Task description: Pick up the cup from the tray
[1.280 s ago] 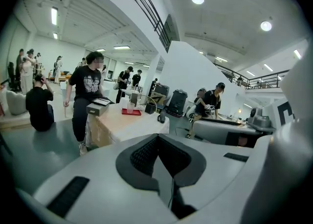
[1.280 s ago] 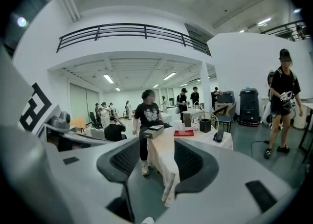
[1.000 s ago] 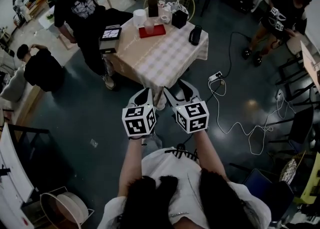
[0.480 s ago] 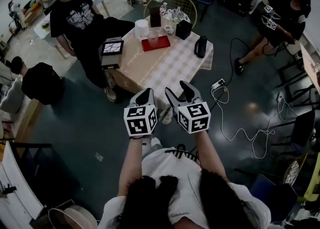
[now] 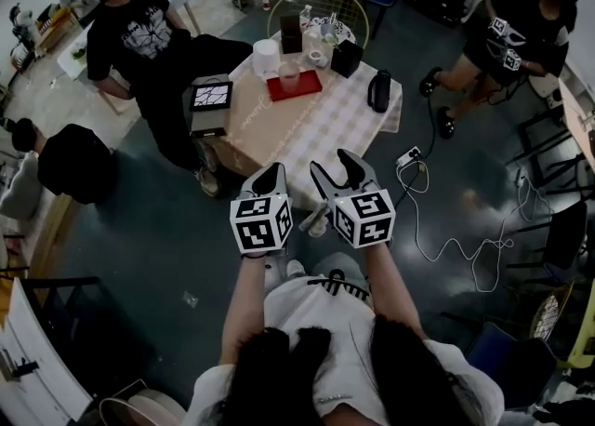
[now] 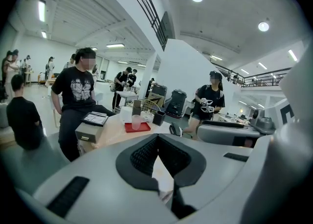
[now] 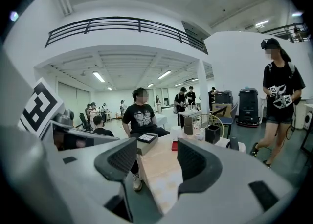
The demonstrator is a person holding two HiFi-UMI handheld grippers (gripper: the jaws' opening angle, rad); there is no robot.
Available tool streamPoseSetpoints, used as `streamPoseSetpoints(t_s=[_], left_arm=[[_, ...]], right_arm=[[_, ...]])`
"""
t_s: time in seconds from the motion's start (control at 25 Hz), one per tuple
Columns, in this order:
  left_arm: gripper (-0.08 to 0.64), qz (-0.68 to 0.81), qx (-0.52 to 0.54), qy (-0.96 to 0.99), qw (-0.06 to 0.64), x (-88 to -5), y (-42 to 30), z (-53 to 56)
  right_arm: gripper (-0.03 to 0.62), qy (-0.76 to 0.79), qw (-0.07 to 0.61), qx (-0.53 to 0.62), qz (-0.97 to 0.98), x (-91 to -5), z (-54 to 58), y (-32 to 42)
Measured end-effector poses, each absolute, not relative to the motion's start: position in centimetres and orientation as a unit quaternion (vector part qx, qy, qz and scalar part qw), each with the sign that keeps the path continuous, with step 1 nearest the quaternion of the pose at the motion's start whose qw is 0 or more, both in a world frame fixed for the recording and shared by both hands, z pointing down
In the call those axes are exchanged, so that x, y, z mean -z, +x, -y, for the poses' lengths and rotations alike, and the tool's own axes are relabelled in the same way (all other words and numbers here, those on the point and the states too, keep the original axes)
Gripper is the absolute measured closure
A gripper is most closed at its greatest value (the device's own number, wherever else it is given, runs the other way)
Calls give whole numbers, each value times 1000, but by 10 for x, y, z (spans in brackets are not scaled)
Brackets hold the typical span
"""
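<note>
A clear cup point(image 5: 288, 75) stands on a red tray point(image 5: 299, 89) at the far side of a table with a checked cloth point(image 5: 325, 131). In the left gripper view the cup point(image 6: 136, 122) and the tray point(image 6: 138, 127) are small and well ahead. Both grippers hang in the air short of the table's near edge, far from the cup. My left gripper point(image 5: 271, 179) is shut with its pads meeting and nothing between them point(image 6: 157, 142). My right gripper point(image 5: 333, 166) is open and empty point(image 7: 155, 155); the red tray point(image 7: 174, 145) shows between its jaws.
On the table are a grey box with a tablet on top point(image 5: 210, 103), a white roll point(image 5: 266, 52), a black box point(image 5: 346, 58) and a black jug point(image 5: 378, 90). A person sits at the table's left point(image 5: 149, 38); another stands at the right point(image 5: 516, 33). A cable and power strip point(image 5: 407, 156) lie on the floor.
The table has come nearer and shifted down and right in the head view. Both grippers keep their pose, left shut, right open. The person at the right has stepped.
</note>
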State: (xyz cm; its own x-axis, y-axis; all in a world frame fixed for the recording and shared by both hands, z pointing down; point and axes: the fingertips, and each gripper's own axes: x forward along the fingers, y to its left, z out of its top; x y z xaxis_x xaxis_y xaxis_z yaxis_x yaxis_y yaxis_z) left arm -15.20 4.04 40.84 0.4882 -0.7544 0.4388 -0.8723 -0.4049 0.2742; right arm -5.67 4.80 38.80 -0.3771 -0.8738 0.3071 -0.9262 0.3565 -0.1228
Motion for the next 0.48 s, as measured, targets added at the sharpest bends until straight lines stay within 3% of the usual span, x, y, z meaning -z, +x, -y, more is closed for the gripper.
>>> streamPoseSetpoints(t_s=[0.48], left_arm=[[557,509,-121,816,244,-414,-147,-7]], right_arm=[[345,535,101,-132,828,-392,-7,-53]])
